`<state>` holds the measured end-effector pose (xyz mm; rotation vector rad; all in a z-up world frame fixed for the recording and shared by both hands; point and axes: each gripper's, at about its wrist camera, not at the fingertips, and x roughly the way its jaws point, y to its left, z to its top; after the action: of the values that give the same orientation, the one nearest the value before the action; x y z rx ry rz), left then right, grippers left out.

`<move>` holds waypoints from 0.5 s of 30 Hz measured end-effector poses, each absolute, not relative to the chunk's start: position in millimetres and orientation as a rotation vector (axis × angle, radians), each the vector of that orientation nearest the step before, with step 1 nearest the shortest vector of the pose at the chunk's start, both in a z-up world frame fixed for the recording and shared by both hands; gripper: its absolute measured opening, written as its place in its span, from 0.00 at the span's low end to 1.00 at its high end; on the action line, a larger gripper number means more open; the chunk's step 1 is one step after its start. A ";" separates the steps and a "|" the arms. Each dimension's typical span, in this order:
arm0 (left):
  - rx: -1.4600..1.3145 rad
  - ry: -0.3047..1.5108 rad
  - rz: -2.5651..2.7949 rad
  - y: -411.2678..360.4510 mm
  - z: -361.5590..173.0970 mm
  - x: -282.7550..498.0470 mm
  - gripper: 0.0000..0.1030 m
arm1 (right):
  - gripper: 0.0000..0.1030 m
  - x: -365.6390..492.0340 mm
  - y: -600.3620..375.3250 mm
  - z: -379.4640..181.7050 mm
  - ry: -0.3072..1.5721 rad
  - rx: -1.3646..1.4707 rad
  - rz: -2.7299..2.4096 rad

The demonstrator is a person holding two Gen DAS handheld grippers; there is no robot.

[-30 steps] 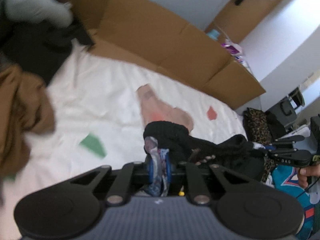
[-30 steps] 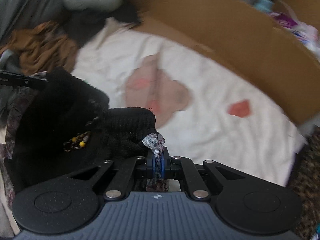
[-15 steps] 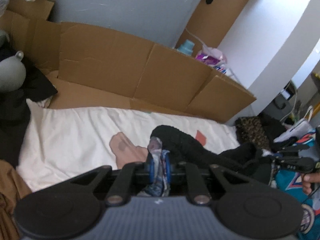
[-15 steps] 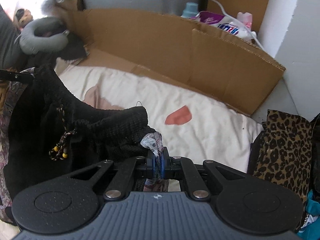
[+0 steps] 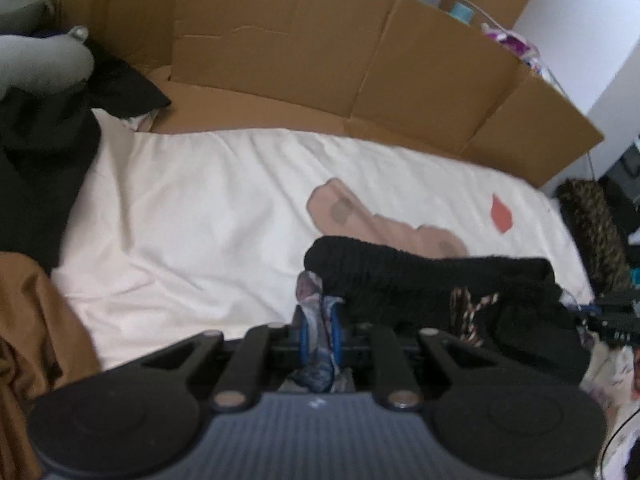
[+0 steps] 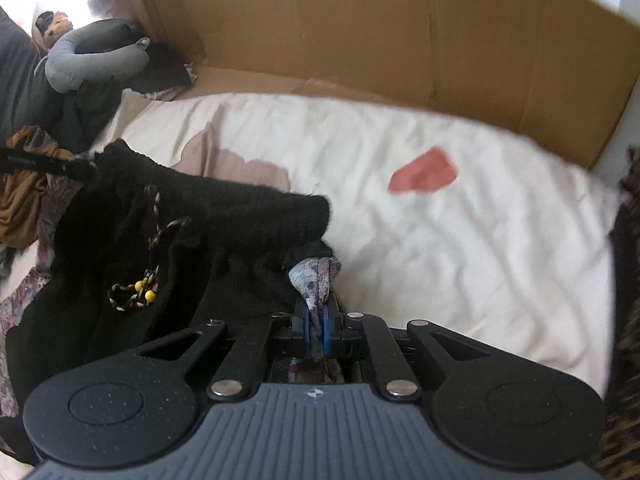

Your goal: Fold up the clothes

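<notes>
A person working two handheld grippers carries a black knit garment (image 5: 432,280) over a white sheet (image 5: 192,216), each tool clenched on a corner of the cloth. The left gripper (image 5: 319,332) has its blue pads closed on a bunched tab of grey-patterned fabric that sticks up just ahead of the jaws, with the ribbed black band of the garment running off to that gripper's right. The right gripper (image 6: 318,326) pinches a similar grey-patterned tab (image 6: 316,280); its jaws have just been easing a little wider, yet the fabric is between the pads and looks held. From these jaws the black knit sags away to the left, its braided drawcord with yellow beads (image 6: 144,290) dangling over the front. Ahead of both grippers the sheet lies bare apart from a pinkish patch (image 5: 360,216) and a red patch (image 6: 424,170), with a cardboard wall (image 6: 400,36) beyond and a brown garment (image 5: 28,320) heaped off to the left gripper's side. The piece appears soft, limp and light, drooping wherever it is unsupported, so it will likely need to be kept stretched between the two holds and laid flat before any crease will stay. The thick ribbed band seems the surest place to grip; the thin patterned tabs could slip out if the right jaws slacken further, and the loose cord may snag.
</notes>
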<state>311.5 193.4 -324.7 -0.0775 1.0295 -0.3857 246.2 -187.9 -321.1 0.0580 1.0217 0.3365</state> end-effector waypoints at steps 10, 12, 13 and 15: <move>-0.185 0.987 -0.284 205.2 -337.4 294.5 0.21 | 0.44 246.6 -196.8 -320.0 0.973 0.127 0.423; -0.229 0.977 -0.261 211.1 -336.9 295.6 0.24 | 0.44 248.5 -211.1 -312.6 0.940 0.158 0.419; -0.248 0.971 -0.255 213.8 -335.7 296.5 0.24 | 0.44 249.8 -218.5 -310.3 0.933 0.169 0.401; -0.272 0.956 -0.243 217.7 -332.4 299.1 0.30 | 0.44 253.8 -234.2 -308.9 0.920 0.194 0.360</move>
<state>299.1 217.7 -332.4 -0.2723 0.9564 -0.2426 253.8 -234.2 -308.9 0.1940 0.9200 0.3599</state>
